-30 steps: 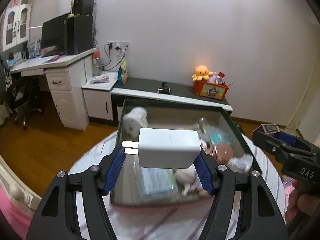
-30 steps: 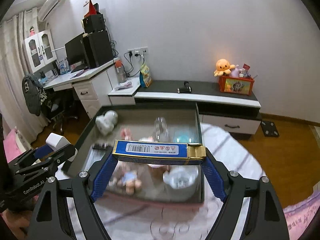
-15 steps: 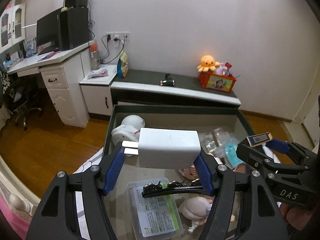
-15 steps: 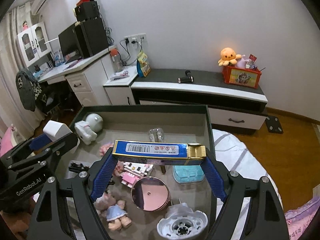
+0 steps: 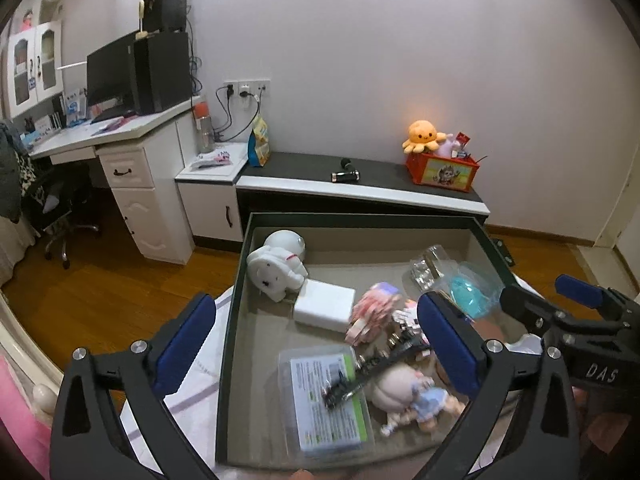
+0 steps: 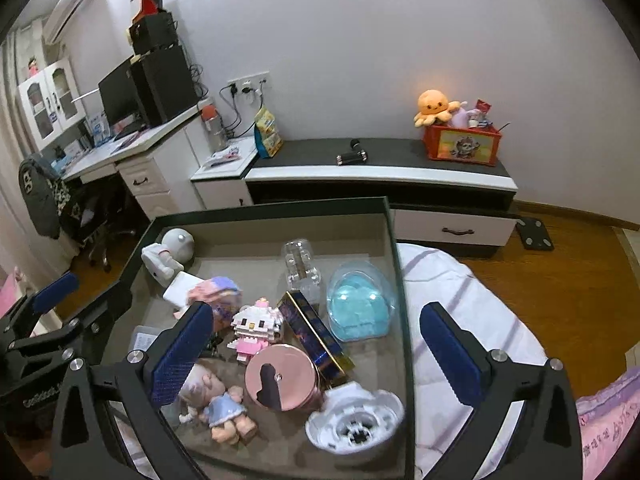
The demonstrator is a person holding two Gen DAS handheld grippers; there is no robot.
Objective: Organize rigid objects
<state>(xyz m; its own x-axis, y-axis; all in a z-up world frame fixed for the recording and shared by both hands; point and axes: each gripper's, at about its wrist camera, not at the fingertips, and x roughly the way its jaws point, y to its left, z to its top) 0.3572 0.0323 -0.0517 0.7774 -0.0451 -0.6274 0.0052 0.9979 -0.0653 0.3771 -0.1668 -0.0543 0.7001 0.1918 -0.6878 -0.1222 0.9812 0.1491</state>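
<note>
1. We see both grippers spread wide and empty: the left gripper (image 5: 316, 340) and the right gripper (image 6: 316, 344) hover over the box (image 5: 362, 220) with nothing between the blue pads (image 5: 186, 334).
2. The white charger (image 5: 324, 307) lies flat inside the box, touching the white astronaut figure (image 5: 278, 264) at the far left corner.
3. The blue-and-gold flat box (image 6: 314, 332) lies inside too, between the block kitty (image 6: 258, 326) and the clear case with the blue insert (image 6: 358, 308).
4. Also in the box: pink-haired figure (image 5: 374, 312), doll in a blue dress (image 6: 218, 404), rose-gold round tin (image 6: 282, 378), white round part (image 6: 354, 426), clear plastic case with a label (image 5: 330, 396), a small clear bottle (image 6: 300, 266), and a dark clip-like piece (image 5: 372, 368), too blurred to name.
5. We judge the task far along: every rigid item we can see sits in the box, and nothing loose shows on the bedding nearby; anything outside the views we cannot tell.
6. Surface: the box rests on a white striped bedsheet (image 6: 460, 304), with pink fabric (image 6: 612, 428) at the right edge.
7. Room: wood floor, white desk with monitor (image 5: 110, 80), low dark-topped cabinet (image 5: 360, 182) with an orange octopus plush (image 5: 424, 134) on a red box (image 5: 442, 170).
</note>
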